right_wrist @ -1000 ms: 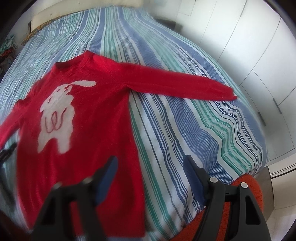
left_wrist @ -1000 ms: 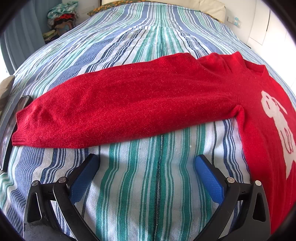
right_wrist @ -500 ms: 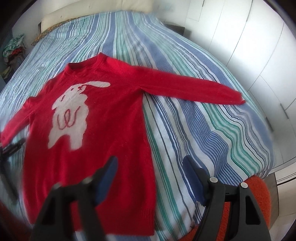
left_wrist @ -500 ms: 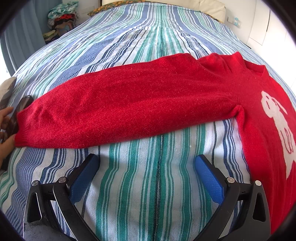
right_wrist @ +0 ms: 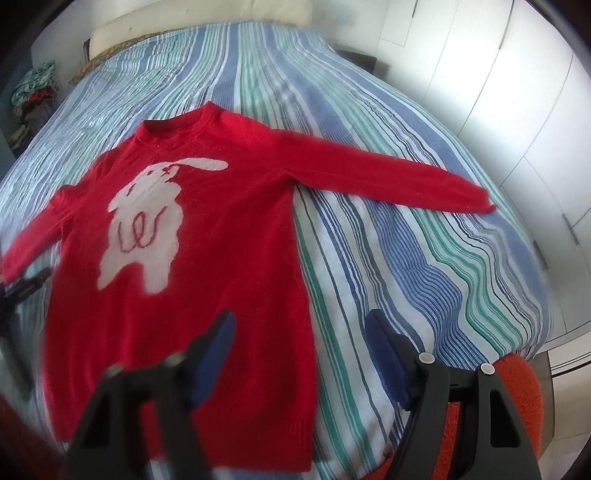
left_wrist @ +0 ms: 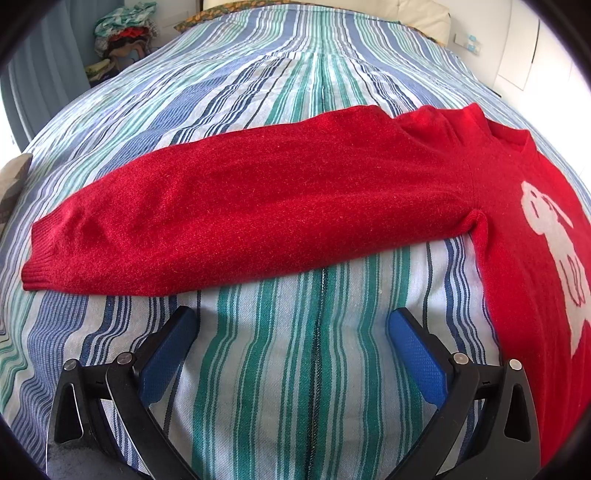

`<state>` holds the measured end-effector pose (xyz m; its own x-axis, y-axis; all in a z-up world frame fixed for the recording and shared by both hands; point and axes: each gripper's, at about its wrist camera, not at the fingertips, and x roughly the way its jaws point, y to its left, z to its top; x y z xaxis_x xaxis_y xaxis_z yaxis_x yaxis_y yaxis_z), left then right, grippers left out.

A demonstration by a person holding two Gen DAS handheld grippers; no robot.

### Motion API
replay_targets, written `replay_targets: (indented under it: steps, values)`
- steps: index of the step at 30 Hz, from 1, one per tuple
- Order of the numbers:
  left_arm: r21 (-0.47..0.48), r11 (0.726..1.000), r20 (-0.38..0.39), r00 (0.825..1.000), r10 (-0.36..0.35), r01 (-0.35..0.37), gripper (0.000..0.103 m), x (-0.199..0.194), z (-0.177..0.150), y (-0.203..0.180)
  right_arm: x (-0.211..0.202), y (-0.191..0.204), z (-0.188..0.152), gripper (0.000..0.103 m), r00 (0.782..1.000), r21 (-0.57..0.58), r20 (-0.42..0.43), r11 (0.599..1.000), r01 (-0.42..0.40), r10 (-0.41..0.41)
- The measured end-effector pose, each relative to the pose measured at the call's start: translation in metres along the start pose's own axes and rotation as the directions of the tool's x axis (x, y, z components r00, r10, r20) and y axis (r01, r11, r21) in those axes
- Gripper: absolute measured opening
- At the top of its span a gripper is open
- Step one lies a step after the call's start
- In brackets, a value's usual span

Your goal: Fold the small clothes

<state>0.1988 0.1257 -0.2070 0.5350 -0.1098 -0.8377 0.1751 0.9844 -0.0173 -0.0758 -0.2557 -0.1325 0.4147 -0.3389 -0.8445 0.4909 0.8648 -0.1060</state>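
Observation:
A red sweater (right_wrist: 207,258) with a white rabbit on its front lies flat and face up on the striped bedspread (right_wrist: 406,258), both sleeves spread out sideways. In the left wrist view one sleeve (left_wrist: 240,210) stretches across the picture, cuff at the left. My left gripper (left_wrist: 291,332) hovers open just short of that sleeve, over bare bedspread (left_wrist: 277,369), with nothing between its blue pads. My right gripper (right_wrist: 301,332) is open above the sweater's lower right side edge, holding nothing. The left gripper's dark tip shows at the left edge of the right wrist view.
A pile of clothes (left_wrist: 122,33) sits beyond the bed's far left corner. Pillows (right_wrist: 203,22) lie at the head of the bed. White wardrobe doors (right_wrist: 517,110) run along the right side. An orange-red rug (right_wrist: 517,406) lies below the bed's near right corner.
The right wrist view has shifted so the sweater sits more central. A hand that touched the left cuff half a second ago is gone; the cuff has shifted slightly. My left gripper has stayed put.

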Motion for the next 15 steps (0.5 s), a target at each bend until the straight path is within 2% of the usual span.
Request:
replay_targets:
  steps: [7, 12, 15]
  values:
    - [0.0, 1.0, 0.0, 1.0, 0.0, 0.0, 0.103, 0.0, 0.0, 0.0, 0.002, -0.015, -0.005, 0.072, 1.0, 0.057, 0.023, 0.998, -0.017, 0.016]
    - [-0.001, 1.0, 0.001, 1.0, 0.001, -0.001, 0.103, 0.0, 0.0, 0.0, 0.003, -0.012, -0.002, 0.072, 0.995, 0.025, 0.065, 0.996, -0.081, 0.079]
    - [-0.001, 1.0, 0.002, 1.0, 0.001, -0.001, 0.103, 0.0, 0.0, 0.0, 0.005, -0.021, 0.001, 0.072, 0.989, 0.047, 0.09, 0.991, -0.126, 0.121]
